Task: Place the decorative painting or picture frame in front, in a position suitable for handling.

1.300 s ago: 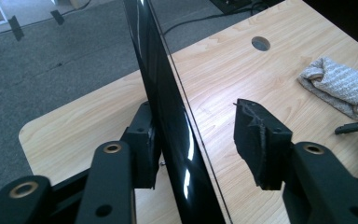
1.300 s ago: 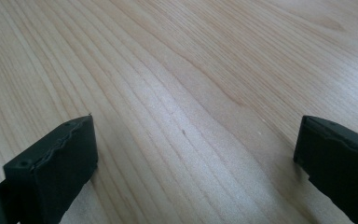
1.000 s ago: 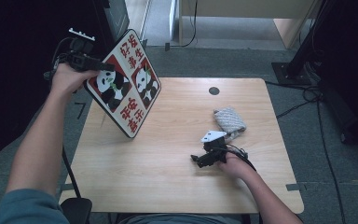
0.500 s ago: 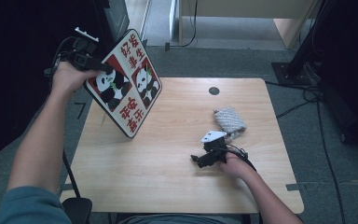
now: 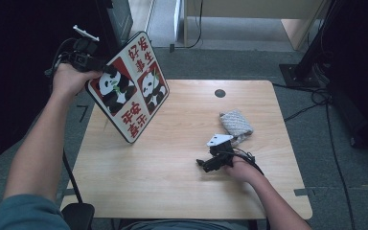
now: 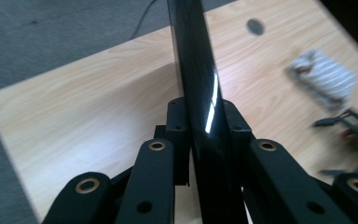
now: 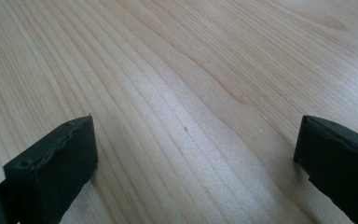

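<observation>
Stretching pale and woody below it all, the table (image 5: 172, 158) carried the lower corner of a panda picture board (image 5: 129, 88), which leaned tilted over its far left edge. Its left claw (image 6: 200, 126) had just been closing and was clamped on the board's upper edge. Near a grey folded cloth (image 5: 235, 123), the right claw (image 5: 202, 164) rested on the table, jaws spread wide with nothing between them.
</observation>
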The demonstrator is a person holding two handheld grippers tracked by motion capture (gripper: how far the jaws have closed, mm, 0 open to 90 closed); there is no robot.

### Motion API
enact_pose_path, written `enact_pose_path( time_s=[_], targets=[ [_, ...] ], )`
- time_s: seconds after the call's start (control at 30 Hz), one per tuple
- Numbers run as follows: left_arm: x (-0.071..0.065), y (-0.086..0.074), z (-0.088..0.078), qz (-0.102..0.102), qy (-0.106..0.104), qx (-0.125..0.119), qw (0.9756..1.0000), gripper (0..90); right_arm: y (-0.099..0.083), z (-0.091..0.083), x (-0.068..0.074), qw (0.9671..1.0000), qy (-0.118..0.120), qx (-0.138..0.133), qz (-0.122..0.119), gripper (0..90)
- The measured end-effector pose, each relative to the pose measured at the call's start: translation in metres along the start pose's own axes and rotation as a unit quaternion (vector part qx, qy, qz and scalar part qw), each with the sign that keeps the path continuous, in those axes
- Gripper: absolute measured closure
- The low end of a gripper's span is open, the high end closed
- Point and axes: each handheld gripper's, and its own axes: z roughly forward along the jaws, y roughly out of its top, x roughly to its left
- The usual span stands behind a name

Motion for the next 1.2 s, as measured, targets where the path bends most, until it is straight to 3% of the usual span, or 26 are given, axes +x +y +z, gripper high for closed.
enact_pose_path(
  time_s=[0.03, 0.1, 0.27, 0.6, 0.73, 0.87, 1.2],
  targets=[
    [-0.003, 0.001, -0.002, 0.015, -0.003, -0.001, 0.9999, 80.6, 0.000, 0.000, 0.000, 1.0000, 0.001, 0.000, 0.000, 0.0],
    [-0.009, 0.002, -0.004, 0.026, -0.004, 0.003, 0.9997, 80.9, 0.000, 0.000, 0.000, 1.0000, 0.001, 0.001, -0.001, 0.0],
    [-0.019, 0.003, -0.006, 0.036, -0.004, -0.003, 0.9993, 80.6, 0.000, 0.000, 0.000, 1.0000, 0.002, 0.001, -0.001, 0.0],
    [-0.036, 0.001, -0.016, 0.042, -0.040, -0.013, 0.9982, 80.3, 0.000, 0.000, 0.000, 1.0000, 0.002, 0.001, -0.001, 0.0],
    [-0.052, -0.001, -0.023, 0.058, -0.049, -0.025, 0.9968, 80.3, 0.000, 0.000, -0.001, 1.0000, 0.001, 0.001, -0.002, 0.0],
    [-0.063, -0.006, -0.027, 0.055, -0.057, -0.033, 0.9963, 80.2, -0.001, -0.001, 0.000, 1.0000, 0.001, 0.002, -0.001, 0.0],
    [-0.085, -0.017, -0.020, 0.062, -0.071, -0.044, 0.9946, 80.0, -0.001, -0.002, -0.001, 1.0000, 0.002, 0.000, -0.003, 0.0]
  ],
)
